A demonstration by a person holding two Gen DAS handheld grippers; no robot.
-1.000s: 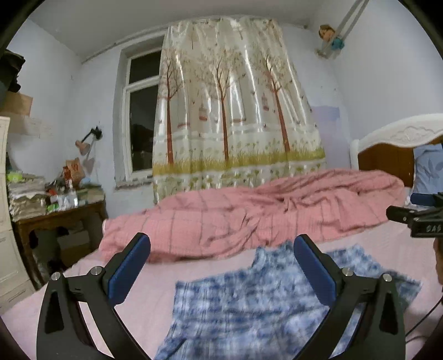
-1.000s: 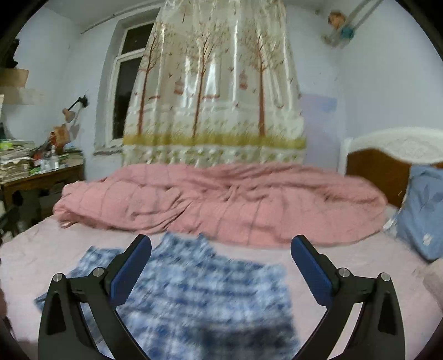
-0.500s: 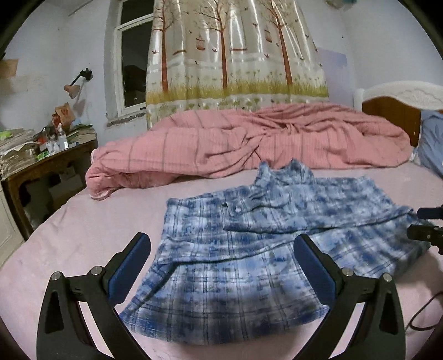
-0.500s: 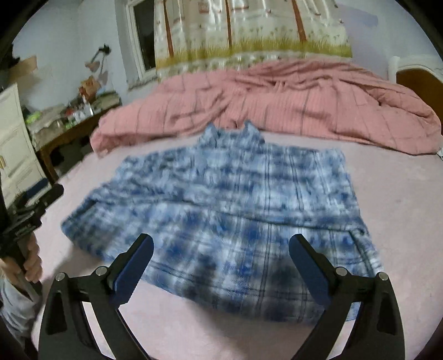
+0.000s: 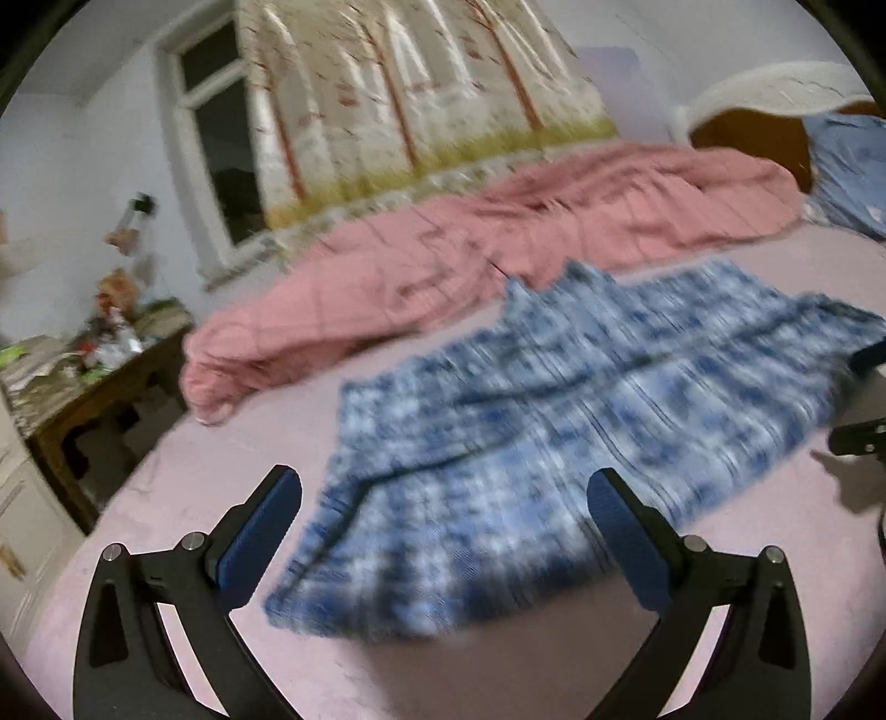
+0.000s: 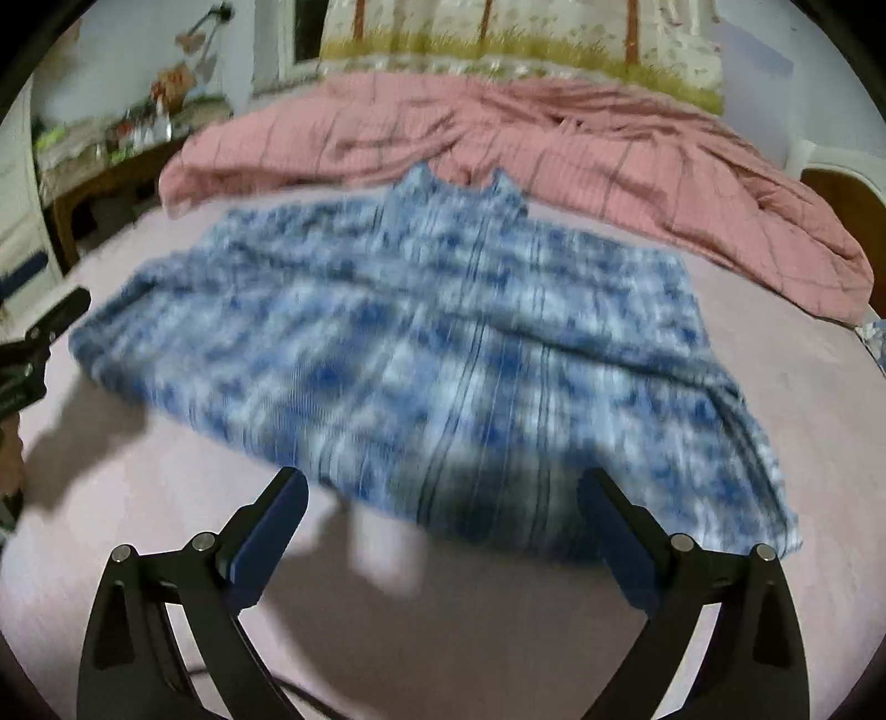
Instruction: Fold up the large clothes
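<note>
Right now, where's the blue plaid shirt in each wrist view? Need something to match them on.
Left wrist: blue plaid shirt lies centre to right on the bed, collar toward the pink quilt, hem between the open left tool fingers.
Right wrist: shirt fills the centre, hem reaching the open right tool.
Shared landmark: the pink quilt bunched just beyond the collar in both views.

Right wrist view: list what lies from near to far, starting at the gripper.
right gripper → bare pink sheet → blue plaid shirt with its collar at the far end → rumpled pink quilt → tree-print curtain.
</note>
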